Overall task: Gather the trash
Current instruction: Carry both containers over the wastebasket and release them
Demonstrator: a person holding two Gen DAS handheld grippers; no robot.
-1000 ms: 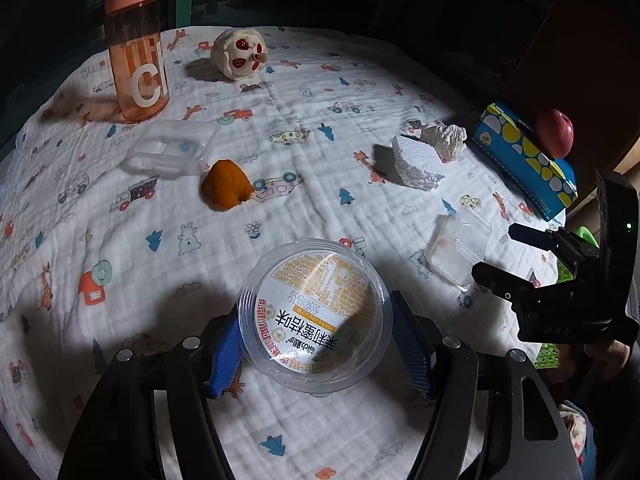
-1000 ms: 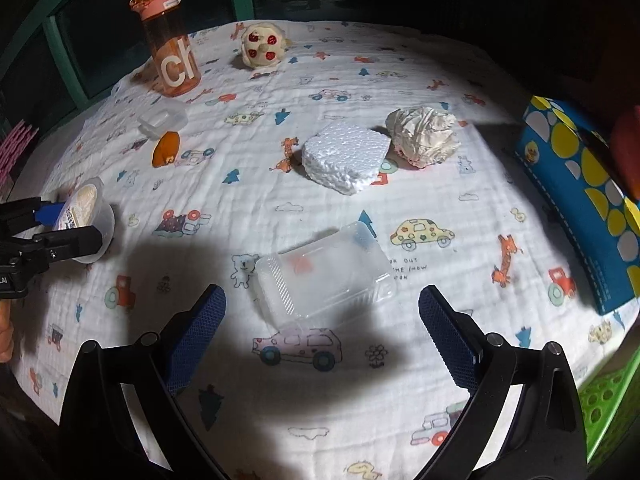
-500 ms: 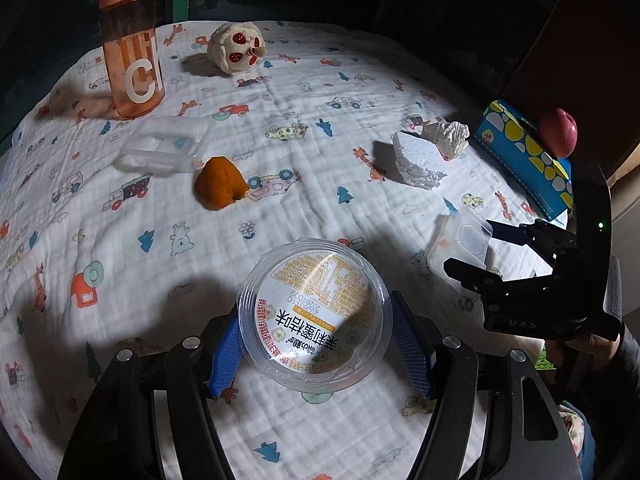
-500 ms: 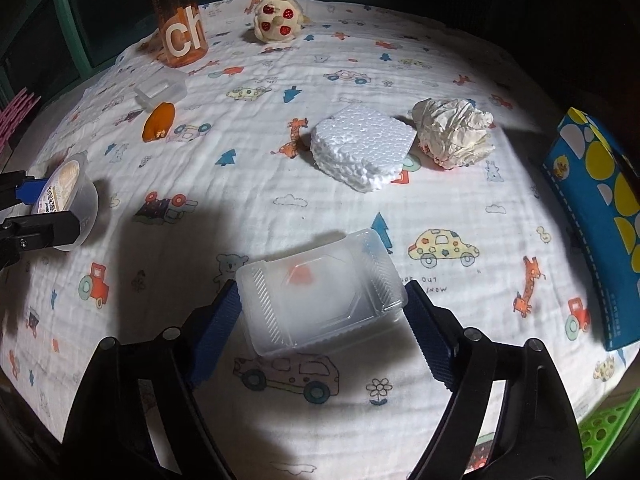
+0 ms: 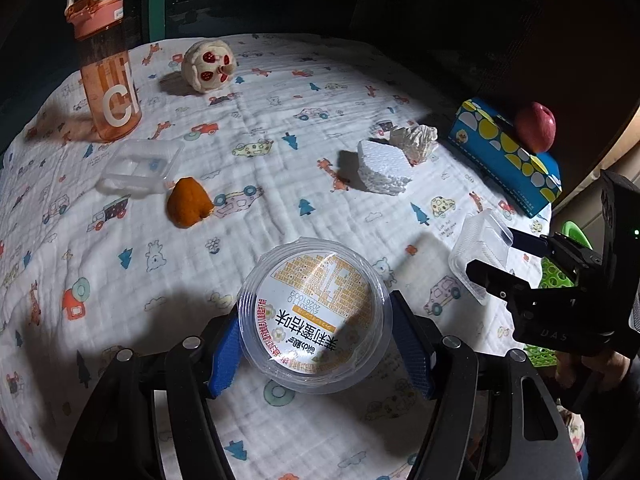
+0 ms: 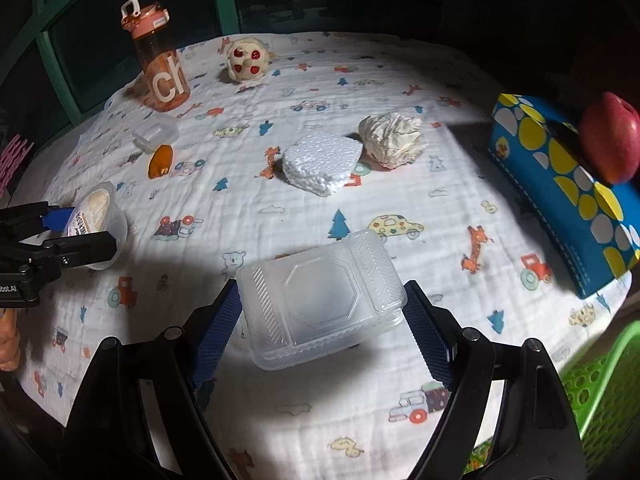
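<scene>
My left claw (image 5: 316,344) pinches a round clear plastic cup (image 5: 314,316) by its sides, just above the near part of the printed cloth (image 5: 280,184); its lid label is yellow and white with black characters and a red rim of text. My right claw (image 6: 320,320) squeezes a clear, ribbed clamshell box (image 6: 320,300) between its blue pads (image 6: 214,332), lifted a little off the cloth; I see nothing inside it. Farther back lie a white foam chunk (image 6: 320,162) touching a crumpled paper ball (image 6: 392,140), a piece of orange peel (image 5: 188,202), and a second clear box (image 5: 138,166) that looks hollow. A green basket (image 6: 600,396) sits at the table's right edge; its contents are out of view.
</scene>
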